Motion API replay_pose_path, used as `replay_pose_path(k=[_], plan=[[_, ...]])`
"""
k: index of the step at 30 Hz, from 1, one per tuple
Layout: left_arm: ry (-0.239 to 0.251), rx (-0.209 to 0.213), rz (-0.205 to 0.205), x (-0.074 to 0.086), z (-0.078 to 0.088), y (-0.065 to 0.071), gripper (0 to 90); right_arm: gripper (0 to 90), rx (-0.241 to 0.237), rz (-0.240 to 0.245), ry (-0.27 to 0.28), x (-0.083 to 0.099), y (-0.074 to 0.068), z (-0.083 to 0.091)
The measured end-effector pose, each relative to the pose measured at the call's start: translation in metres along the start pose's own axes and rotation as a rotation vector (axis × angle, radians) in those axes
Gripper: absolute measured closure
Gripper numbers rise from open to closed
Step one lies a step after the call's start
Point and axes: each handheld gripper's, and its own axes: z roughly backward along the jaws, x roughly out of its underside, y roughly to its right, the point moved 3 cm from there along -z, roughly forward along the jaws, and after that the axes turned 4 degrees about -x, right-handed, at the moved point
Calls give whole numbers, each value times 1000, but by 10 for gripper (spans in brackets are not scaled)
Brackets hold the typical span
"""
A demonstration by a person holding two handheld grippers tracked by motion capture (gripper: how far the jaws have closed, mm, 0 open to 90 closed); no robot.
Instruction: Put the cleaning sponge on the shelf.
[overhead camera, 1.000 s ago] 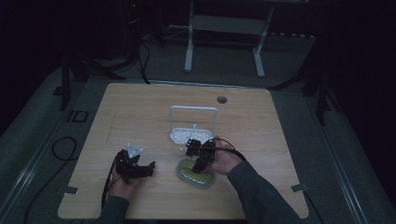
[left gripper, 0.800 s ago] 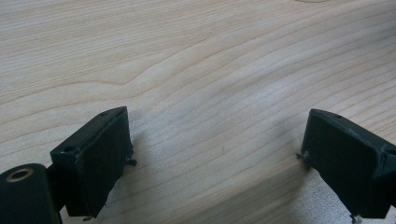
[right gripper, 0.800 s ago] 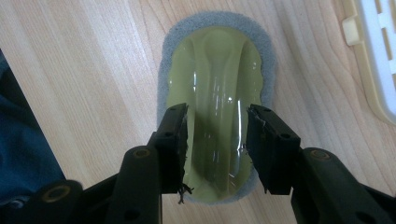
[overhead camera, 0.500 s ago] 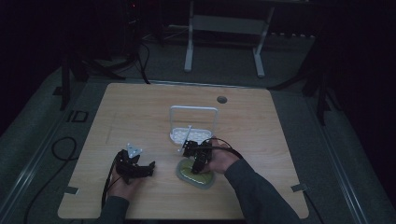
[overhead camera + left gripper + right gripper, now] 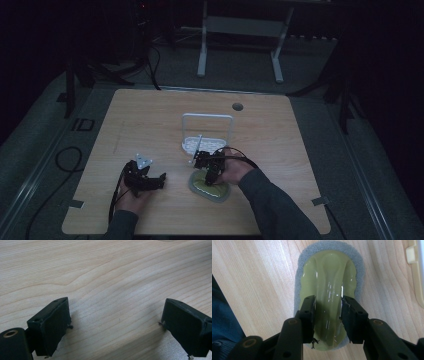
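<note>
Green-topped sponge (image 5: 329, 290) is lying on the wooden tabletop (image 5: 150, 120), near the person's edge.
Right hand-held gripper (image 5: 327, 315) is squeezing its raised green middle ridge, while left hand-held gripper (image 5: 115, 325) is resting with jaws wide apart, holding nothing, just beside a white rack (image 5: 207, 131).

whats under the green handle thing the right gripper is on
A grey sponge pad rims the glossy green handle, lying flat on the wooden table. The handle and the right gripper hide the pad's middle.

High view overhead; gripper views close, sharing table (image 5: 150, 120).
</note>
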Motion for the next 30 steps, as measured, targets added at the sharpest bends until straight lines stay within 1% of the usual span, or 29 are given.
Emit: replay_pose_path(k=[8,12,19,30], plan=[[0,1,0,0,0,0,85,710,0,18,-20,-2,-2,-2],[-1,0,1,0,0,0,85,715,10,37,-26,-1,-3,-1],[-2,0,1,0,0,0,85,718,30,46,-14,0,-2,2],[-1,1,0,0,0,0,85,717,66,85,-19,-1,-1,9]])
